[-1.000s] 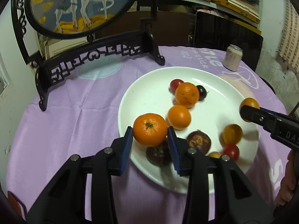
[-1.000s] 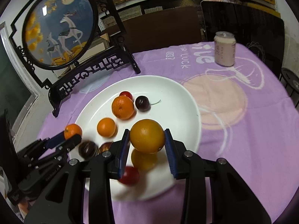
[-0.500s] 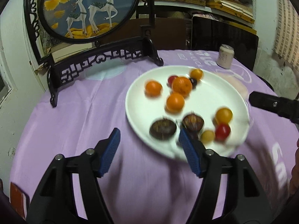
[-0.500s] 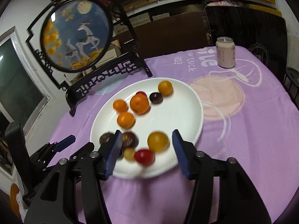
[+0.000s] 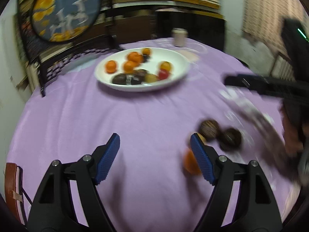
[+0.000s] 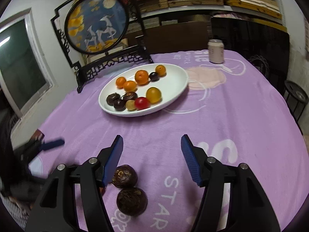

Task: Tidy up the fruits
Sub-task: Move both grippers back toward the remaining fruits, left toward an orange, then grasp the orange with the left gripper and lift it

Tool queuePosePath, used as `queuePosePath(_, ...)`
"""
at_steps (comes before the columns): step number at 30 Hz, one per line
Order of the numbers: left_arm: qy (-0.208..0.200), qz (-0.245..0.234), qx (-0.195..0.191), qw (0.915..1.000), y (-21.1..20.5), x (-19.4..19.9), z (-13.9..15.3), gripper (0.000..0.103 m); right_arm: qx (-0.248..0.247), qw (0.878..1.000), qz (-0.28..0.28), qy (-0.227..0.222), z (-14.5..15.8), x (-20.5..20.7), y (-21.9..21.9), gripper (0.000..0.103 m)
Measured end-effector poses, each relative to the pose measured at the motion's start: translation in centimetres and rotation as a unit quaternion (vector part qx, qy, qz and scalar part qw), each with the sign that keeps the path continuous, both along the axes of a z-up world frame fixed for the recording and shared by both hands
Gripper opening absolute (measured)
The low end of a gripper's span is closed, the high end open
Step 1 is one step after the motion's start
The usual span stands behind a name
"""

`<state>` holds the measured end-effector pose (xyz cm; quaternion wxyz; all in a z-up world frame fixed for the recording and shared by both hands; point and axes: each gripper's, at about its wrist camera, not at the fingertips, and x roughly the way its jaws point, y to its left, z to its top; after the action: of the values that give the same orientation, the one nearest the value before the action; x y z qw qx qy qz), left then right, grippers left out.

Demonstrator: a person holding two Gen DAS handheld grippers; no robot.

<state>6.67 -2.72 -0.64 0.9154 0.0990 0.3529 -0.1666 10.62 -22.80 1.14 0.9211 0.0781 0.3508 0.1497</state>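
Observation:
A white plate sits far back on the purple cloth and holds several fruits: oranges, dark mangosteens, a red tomato, a yellow fruit. It also shows in the blurred left wrist view. Two dark mangosteens lie on the cloth near me, just below my right gripper, which is open and empty. In the left wrist view they lie right of my open, empty left gripper, with an orange partly hidden behind its right finger.
A round painted screen on a black stand stands behind the plate at the left. A pale drink can stands at the back right. The purple cloth covers the round table. A brown object lies at the near left edge.
Both grippers let go of their oranges onto the plate, opened wide and pulled back toward the near edge. Two mangosteens and an orange on the cloth came into view.

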Motion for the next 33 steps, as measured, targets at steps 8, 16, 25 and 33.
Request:
queuePosePath(8,0.010,-0.057,0.036,0.9977,-2.8,-1.5,-1.7,0.080,0.020,1.000,-0.011,0.014,-0.1,0.4,-0.8,0.064)
queuePosePath(16,0.063,-0.071,0.024,0.9952,-2.9,-0.3,-3.3,0.054,0.006,1.000,-0.001,0.017,-0.3,0.2,-0.1,0.065)
queuePosePath(25,0.052,-0.029,0.011,0.9981,-1.3,0.1,-2.4,0.041,0.001,0.999,0.019,0.045,-1.5,-0.9,0.6,0.072)
queuePosePath(33,0.061,0.082,0.016,0.9946,2.3,2.7,-2.4,0.041,-0.063,0.996,0.048,0.047,-3.1,-3.7,2.7,0.075)
